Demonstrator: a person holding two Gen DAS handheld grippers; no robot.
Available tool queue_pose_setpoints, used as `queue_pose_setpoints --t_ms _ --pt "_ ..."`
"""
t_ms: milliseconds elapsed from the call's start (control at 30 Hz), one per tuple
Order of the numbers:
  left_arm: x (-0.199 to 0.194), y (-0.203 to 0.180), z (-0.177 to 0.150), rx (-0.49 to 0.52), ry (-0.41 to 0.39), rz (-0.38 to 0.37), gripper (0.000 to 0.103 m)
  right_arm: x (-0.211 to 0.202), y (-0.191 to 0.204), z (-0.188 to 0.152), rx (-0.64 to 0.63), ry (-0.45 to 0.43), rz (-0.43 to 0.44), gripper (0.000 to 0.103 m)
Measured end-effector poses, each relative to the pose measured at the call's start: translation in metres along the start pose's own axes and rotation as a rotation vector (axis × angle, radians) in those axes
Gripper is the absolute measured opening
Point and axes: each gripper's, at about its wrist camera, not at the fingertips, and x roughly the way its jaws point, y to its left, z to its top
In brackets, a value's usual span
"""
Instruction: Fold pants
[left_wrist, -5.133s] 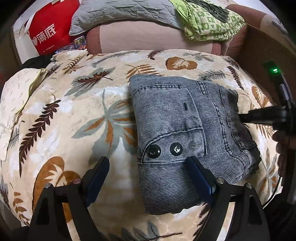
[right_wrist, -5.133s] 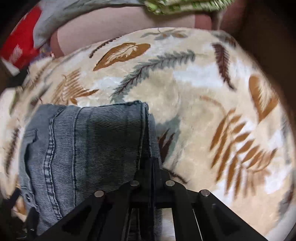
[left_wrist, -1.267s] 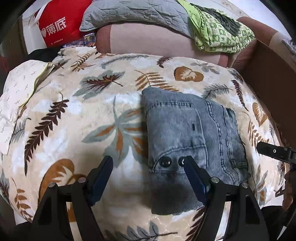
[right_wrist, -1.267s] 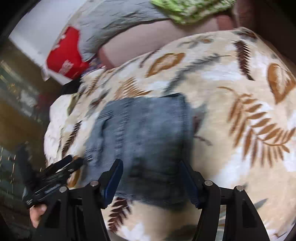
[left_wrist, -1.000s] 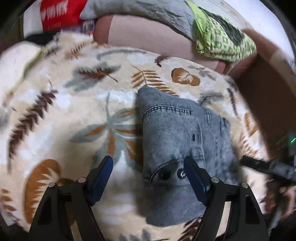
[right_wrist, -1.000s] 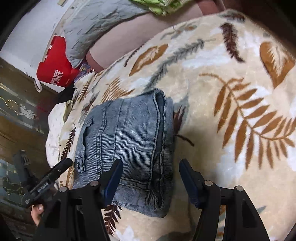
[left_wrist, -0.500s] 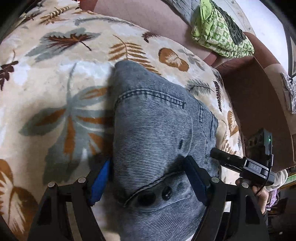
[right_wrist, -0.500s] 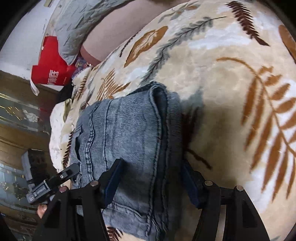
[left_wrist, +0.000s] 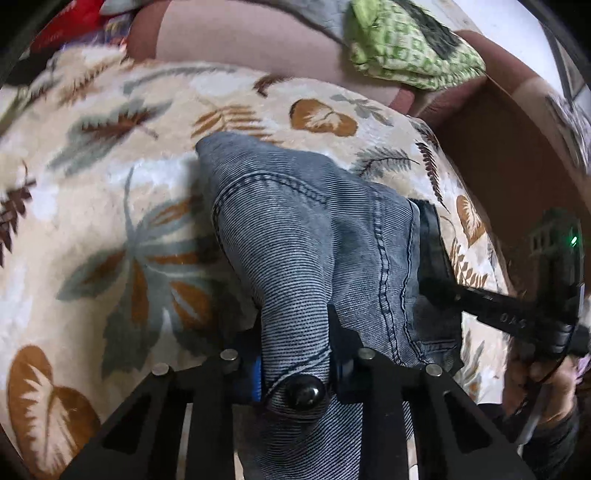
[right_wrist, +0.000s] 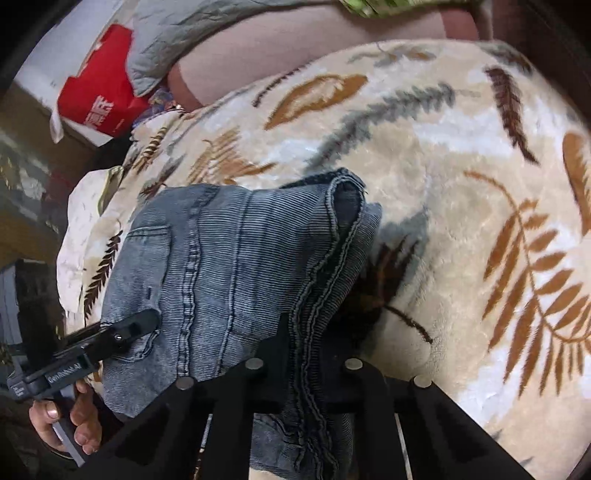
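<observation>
The folded grey-blue denim pants (left_wrist: 314, 229) lie on a leaf-patterned blanket (left_wrist: 110, 206). My left gripper (left_wrist: 295, 354) is shut on the near edge of the pants, by a black button (left_wrist: 303, 393). My right gripper (right_wrist: 304, 347) is shut on the stacked hem edge at the right side of the pants (right_wrist: 229, 258). The right gripper also shows in the left wrist view (left_wrist: 439, 284), pinching the pants' right edge. The left gripper shows in the right wrist view (right_wrist: 144, 321) at the pants' left side. The denim bunches up between the two grips.
A pink sofa back (left_wrist: 240, 40) runs behind the blanket, with a green patterned cloth (left_wrist: 410, 44) and a grey quilt (right_wrist: 177, 33) on it. A red bag (right_wrist: 99, 99) stands at the far left. A dark brown panel (left_wrist: 509, 147) is at the right.
Both grippers were open above the pants a second ago. They came down onto opposite edges and shut on the denim, which now bunches up.
</observation>
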Motion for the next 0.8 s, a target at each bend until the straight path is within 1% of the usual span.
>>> queue_pose_setpoints --t_ms 100,233,367,467,633,800 --pt "-0.014 -0.008 0.002 0.041 -0.04 0.02 0.027 -0.014 0.01 0.002 -0.02 -0.035 0.009 0.012" --pt "-0.045 -0.015 0.016 0.083 -0.126 0.046 0.027 -0.035 0.028 0.011 -0.057 -0.086 0.017 0.012" --pt "-0.07 -0.012 0.038 0.094 -0.182 0.06 0.027 -0.057 0.053 0.038 -0.093 -0.139 0.04 0.012" --pt "-0.083 -0.003 0.062 0.081 -0.219 0.081 0.028 -0.064 0.074 0.063 -0.124 -0.16 0.047 0.012" --pt "-0.084 0.018 0.091 0.059 -0.234 0.11 0.028 -0.058 0.105 0.1 -0.166 -0.173 0.044 0.012" --pt "-0.062 0.034 0.1 0.038 -0.204 0.128 0.028 -0.029 0.108 0.115 -0.17 -0.141 0.033 0.012"
